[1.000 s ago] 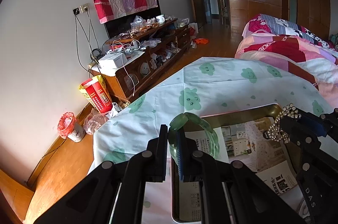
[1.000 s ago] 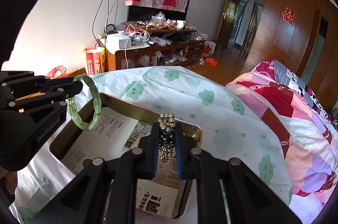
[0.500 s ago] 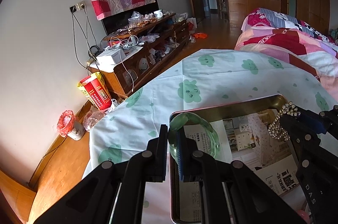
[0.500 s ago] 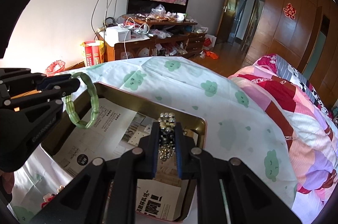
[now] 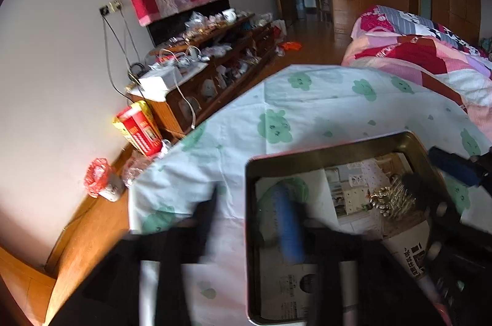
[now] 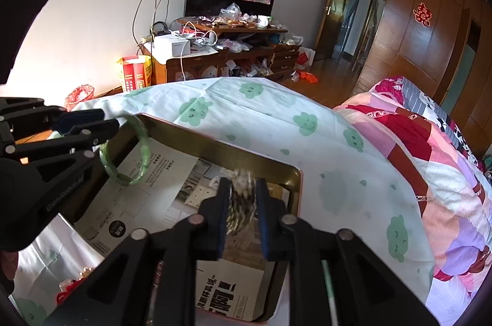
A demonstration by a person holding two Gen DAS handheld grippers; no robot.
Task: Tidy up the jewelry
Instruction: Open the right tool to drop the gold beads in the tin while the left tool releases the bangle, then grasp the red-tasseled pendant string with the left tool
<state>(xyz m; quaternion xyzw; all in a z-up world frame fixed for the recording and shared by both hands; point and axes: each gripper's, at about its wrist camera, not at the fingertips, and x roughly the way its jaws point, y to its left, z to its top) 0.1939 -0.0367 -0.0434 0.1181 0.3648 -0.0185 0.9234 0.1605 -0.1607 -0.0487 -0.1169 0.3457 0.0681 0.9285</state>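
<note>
Cluttered wooden TV cabinet (image 6: 221, 58) against wall, red-yellow carton (image 6: 133, 73) at its left end, patchwork quilt (image 6: 430, 147) at right.

Both wrist views look close down over the metal tray (image 5: 332, 152) (image 6: 215, 147), facing the far TV cabinet (image 5: 215, 70) (image 6: 221, 61); both share the tray.

— What sits over the gold tin (image 6: 286, 169)?
— A translucent green bangle (image 6: 127, 153) hangs upright above its paper-lined left end; a blurred cluster of silver-gold beads (image 6: 241, 203) hovers near its right end.
</note>
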